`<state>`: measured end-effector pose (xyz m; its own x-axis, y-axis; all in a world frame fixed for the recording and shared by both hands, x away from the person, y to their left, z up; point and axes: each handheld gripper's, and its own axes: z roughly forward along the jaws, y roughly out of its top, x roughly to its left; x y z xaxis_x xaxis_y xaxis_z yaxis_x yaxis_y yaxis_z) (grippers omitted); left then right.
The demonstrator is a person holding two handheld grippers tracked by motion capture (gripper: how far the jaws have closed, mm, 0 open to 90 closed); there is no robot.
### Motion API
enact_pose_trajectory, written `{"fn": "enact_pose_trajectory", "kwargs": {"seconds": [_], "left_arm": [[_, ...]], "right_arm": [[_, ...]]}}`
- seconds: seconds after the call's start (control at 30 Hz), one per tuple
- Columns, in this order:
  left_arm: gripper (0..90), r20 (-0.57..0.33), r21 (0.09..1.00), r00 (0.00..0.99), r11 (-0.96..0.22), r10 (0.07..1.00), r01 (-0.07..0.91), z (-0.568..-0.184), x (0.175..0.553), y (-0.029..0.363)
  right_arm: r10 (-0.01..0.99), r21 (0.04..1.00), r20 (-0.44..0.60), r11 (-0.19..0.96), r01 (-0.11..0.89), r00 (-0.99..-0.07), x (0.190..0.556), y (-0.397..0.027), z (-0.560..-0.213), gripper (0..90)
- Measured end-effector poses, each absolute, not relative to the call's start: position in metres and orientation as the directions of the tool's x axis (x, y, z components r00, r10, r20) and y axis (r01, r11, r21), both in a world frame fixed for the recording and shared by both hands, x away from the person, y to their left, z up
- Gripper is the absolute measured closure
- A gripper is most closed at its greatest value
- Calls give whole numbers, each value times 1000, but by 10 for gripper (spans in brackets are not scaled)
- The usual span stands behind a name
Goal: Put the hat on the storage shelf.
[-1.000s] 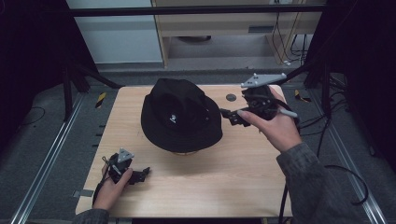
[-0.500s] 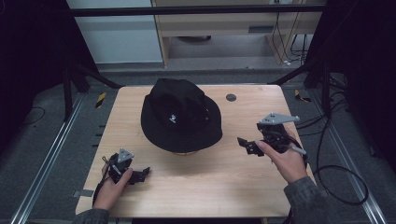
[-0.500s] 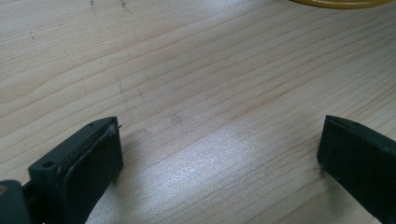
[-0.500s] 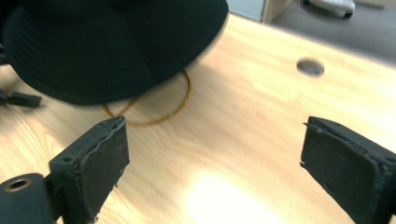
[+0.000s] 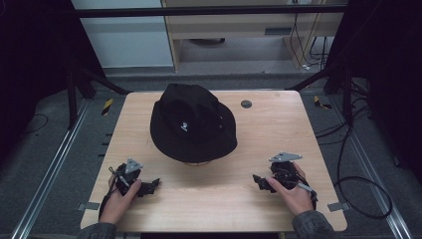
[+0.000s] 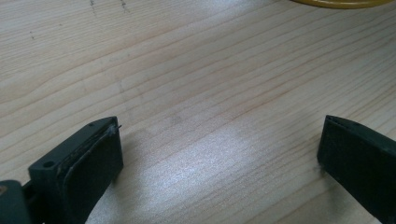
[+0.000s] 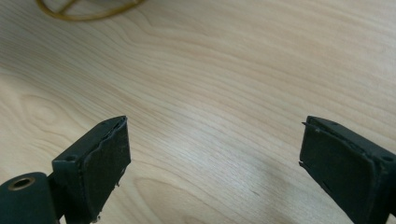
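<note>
**Both grippers open on the table, hat untouched at centre**

The black hat [image 5: 193, 123] sat crown up near the middle of the wooden table [image 5: 278, 129], slightly toward the far edge. A small white mark showed on the crown. A pale rim was visible under the near edge of its brim; what the hat rested on could not be made out from the high view.

The left gripper [image 5: 152, 185] lay near the front left corner, held in the person's left hand [image 5: 115, 204], well apart from the hat. In the left gripper view its jaws stood wide apart over bare wood, with nothing between them; a yellow curved edge [image 6: 341, 3] appeared at the top of that view.

The right gripper [image 5: 259, 181] rested toward the front right, held in the right hand [image 5: 293, 195], also well clear of the hat. Its jaws were likewise spread, empty, over the table. A thin yellowish ring [image 7: 81, 11] lay on the wood at the top left of the right gripper view.

A small dark disc [image 5: 246, 104] sat on the table just right of the hat.
</note>
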<state>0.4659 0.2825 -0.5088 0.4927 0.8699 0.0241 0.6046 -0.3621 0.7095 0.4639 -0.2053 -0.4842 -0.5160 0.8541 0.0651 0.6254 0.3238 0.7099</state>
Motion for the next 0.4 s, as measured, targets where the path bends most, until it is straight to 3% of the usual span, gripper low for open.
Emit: {"fn": "enact_pose_trajectory", "kwargs": {"seconds": [0.3, 0.4], "left_arm": [[0, 25, 709, 493, -363, 870, 604, -509, 466, 283], [0, 22, 709, 492, -361, 870, 605, -509, 466, 282]], "right_arm": [[866, 661, 4, 373, 651, -501, 465, -200, -502, 73], [869, 685, -10, 366, 630, -494, 461, -198, -507, 53]]}}
